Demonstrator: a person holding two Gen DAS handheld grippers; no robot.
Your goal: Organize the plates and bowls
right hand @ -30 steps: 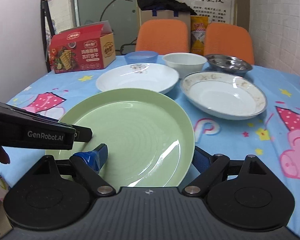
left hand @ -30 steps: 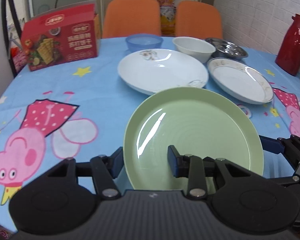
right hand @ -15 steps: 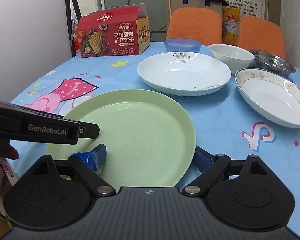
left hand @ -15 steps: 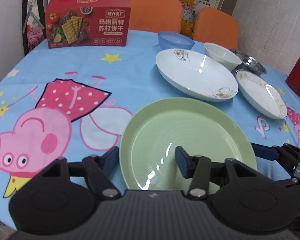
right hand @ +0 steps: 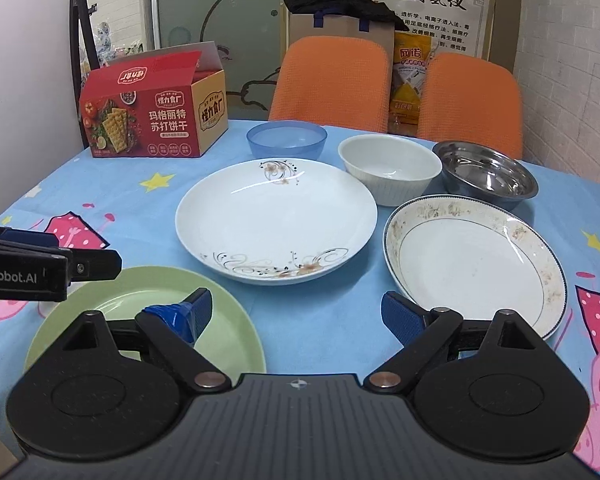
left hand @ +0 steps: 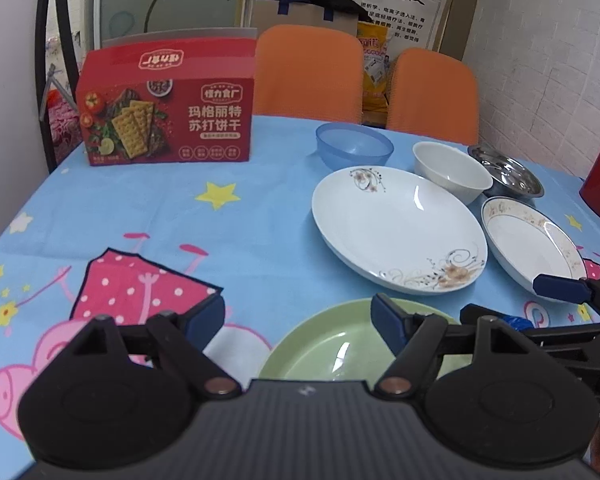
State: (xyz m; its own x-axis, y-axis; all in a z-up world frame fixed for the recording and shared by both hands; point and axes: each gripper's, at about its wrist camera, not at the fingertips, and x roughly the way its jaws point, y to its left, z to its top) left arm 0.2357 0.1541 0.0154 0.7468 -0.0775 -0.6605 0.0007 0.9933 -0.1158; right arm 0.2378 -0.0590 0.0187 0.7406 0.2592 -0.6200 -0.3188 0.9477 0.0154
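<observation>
Both tongs are hanging released over the near edge of the bench [right hand: 324, 320], grasping nothing: the left tongs [left hand: 298, 322] are spread wide with their right finger over the green plate [right hand: 228, 332], and the right tongs [right hand: 296, 314] are spread with their left finger over that same plate's right side. The green plate is lying flat at the near left. Just beyond it the flowered white plate [right hand: 276, 220] is sitting in the middle, and the rimmed plate [right hand: 476, 264] is lying to its right, very close to it. Along the far side the blue bowl [right hand: 286, 140], the white bowl [right hand: 390, 168] and the steel bowl [right hand: 486, 174] are standing in a row.

The step in hand is probably stacking the plates. To do it well, I would be pinching one white plate by its near rim, lifting it level and clear of its neighbour, and lowering it centred so it is not sliding or chipping
</observation>
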